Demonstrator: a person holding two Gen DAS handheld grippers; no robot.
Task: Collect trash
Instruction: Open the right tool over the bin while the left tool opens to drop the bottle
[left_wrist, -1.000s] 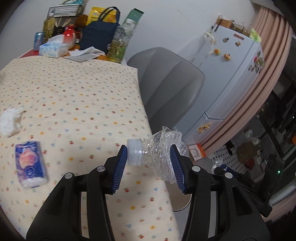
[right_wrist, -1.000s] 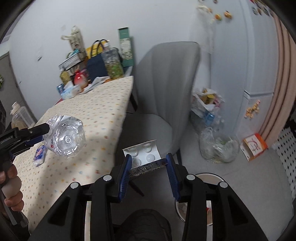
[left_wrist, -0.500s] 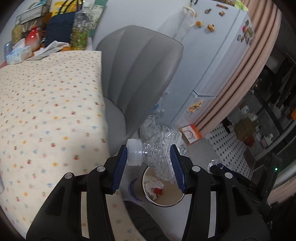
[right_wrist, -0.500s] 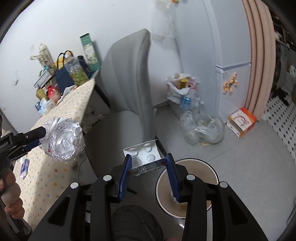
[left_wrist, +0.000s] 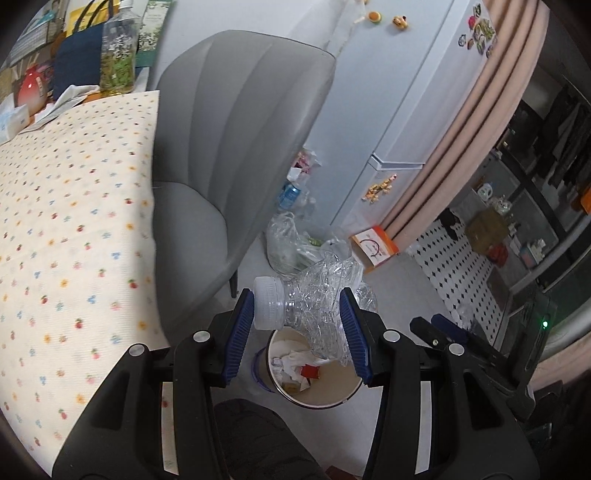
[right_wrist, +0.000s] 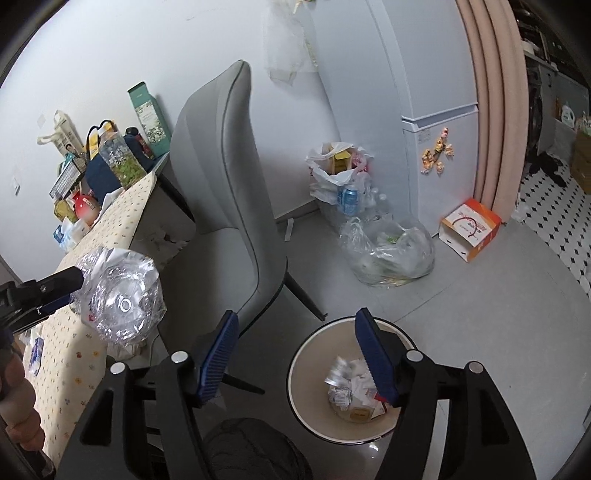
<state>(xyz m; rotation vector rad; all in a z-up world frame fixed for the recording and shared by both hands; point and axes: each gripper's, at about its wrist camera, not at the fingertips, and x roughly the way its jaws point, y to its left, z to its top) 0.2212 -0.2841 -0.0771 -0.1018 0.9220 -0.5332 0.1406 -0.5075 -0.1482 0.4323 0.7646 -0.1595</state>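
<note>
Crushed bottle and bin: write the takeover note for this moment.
Left gripper: shut on the crushed plastic bottle, held over the trash bin.
Right gripper: jaws opening, nothing between them, above the same bin.
Done: the bin already holds paper scraps.
Left: drop the bottle in. A tissue packet still lies on the table; check there for more trash.

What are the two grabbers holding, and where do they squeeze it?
The left gripper holds a crushed clear plastic bottle, one pad on its white cap, the other on its crumpled body. The right gripper is opening, with nothing between its jaws.
</note>
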